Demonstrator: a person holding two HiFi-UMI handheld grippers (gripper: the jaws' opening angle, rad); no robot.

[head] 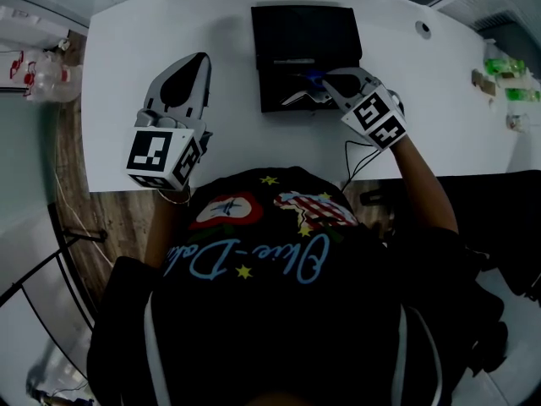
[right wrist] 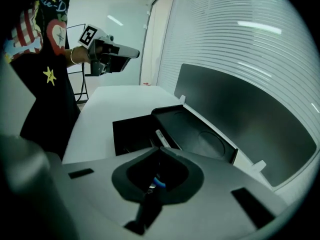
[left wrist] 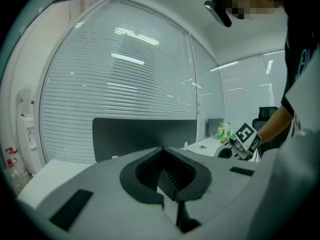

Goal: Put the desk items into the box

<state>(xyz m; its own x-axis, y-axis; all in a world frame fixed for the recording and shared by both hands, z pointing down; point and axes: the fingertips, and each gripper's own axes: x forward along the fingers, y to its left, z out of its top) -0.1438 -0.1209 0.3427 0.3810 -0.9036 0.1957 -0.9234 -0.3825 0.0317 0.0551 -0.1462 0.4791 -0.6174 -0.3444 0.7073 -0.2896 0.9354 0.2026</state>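
An open black box [head: 269, 91] lies on the white desk [head: 152, 32], its lid [head: 304, 28] folded back. A white pen [right wrist: 161, 136] rests inside it. My right gripper [head: 325, 79] reaches down into the box with its jaws shut. A small blue-tipped silver item [head: 311, 79] sits right at its tips and shows through the jaw opening [right wrist: 157, 182]; I cannot tell if it is pinched. My left gripper [head: 201, 57] hovers over the desk left of the box, shut and holding nothing. It also shows in the right gripper view [right wrist: 112, 51].
Green bottles [head: 507, 66] stand at the desk's right end, near a cable hole [head: 423, 29]. A black cable [head: 359, 155] hangs over the near edge. Plastic bottles [head: 38, 70] sit off the desk's left side. A dark partition [right wrist: 240, 119] backs the desk.
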